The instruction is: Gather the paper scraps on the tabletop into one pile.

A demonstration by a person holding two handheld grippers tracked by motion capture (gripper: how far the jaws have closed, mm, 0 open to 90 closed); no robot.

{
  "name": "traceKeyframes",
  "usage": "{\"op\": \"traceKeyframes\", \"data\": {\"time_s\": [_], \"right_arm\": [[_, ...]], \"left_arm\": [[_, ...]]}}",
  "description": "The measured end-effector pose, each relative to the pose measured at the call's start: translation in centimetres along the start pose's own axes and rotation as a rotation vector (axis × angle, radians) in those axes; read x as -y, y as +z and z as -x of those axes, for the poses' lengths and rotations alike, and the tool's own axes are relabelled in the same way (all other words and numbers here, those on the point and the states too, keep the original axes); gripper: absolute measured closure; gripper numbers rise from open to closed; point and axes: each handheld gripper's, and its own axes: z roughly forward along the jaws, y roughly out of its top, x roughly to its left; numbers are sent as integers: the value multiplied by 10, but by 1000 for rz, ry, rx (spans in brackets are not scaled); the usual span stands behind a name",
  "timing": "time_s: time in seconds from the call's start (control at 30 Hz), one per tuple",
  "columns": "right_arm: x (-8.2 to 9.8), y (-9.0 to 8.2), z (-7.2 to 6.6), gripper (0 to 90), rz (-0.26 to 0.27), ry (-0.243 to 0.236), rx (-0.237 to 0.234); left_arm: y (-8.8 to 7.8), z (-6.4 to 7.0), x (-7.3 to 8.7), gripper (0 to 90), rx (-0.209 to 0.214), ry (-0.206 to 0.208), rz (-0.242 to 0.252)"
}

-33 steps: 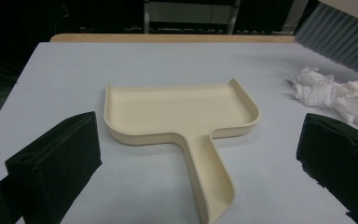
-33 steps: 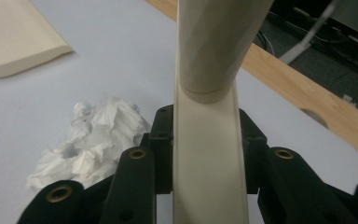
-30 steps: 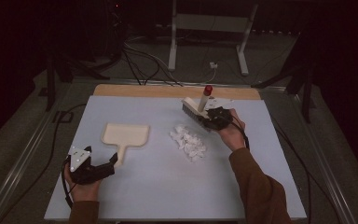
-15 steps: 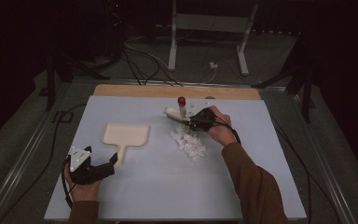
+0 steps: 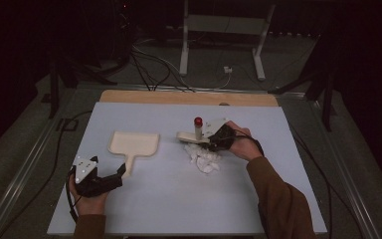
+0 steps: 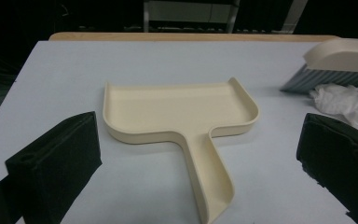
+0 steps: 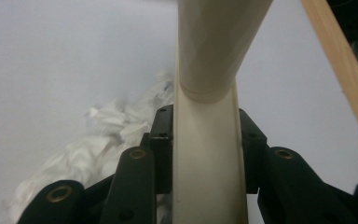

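While the pale surface (image 5: 144, 199) filled most of the high view, the cream dustpan (image 5: 133, 144) lay flat left of centre. Left claw (image 6: 191, 154) stood wide, astride the pan's handle without touching; its own view showed this. Right claw (image 5: 214, 141) was clamped on the brush (image 5: 195, 135) handle, bristles against crumpled paper (image 5: 205, 158).

1. I see the pale blue-grey table (image 5: 144, 209), its top matte and flat.
2. A light wooden strip (image 5: 144, 97) runs along the table's far edge.
3. Beyond it, on the dark floor, stands a white metal stand (image 5: 185, 50) with two slanted legs.
4. Black cables (image 5: 144, 69) trail over the floor near that stand, with a small white plug (image 5: 227, 70) close by.
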Motion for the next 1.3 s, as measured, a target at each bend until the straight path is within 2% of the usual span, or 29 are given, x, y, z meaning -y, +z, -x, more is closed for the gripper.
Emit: {"op": "traceKeyframes", "data": {"time_s": [0.3, 0.57, 0.73, 0.87, 0.93, 1.0, 1.03, 1.07, 1.23, 1.3], "right_arm": [[7, -9, -10, 675, 31, -14, -64], [4, -6, -5, 674, 75, 54, 4], [1, -4, 0, 675, 75, 104, 90], [4, -9, 8, 675, 75, 187, 165], [8, -14, 12, 675, 70, 253, 215], [10, -16, 14, 675, 69, 271, 230], [12, -20, 16, 675, 68, 298, 244], [18, -27, 19, 675, 54, 350, 270], [34, -49, 20, 675, 9, 465, 306], [41, -58, 19, 675, -7, 530, 315]], "left_arm": [[1, 0, 0, 5, 0, 5, -4], [1, 0, 0, 5, 3, 4, -5], [1, 0, 0, 4, 1, 1, -3], [1, -1, 0, 4, 2, -1, -1], [0, -1, 0, 4, 1, -2, -1], [0, -1, 0, 4, 0, -3, 0], [0, -1, 0, 4, -1, -3, 0], [0, -1, 0, 4, 0, -3, -1], [1, 0, 0, 4, 0, 1, -4], [0, 0, 0, 5, -1, 1, -4]]}}
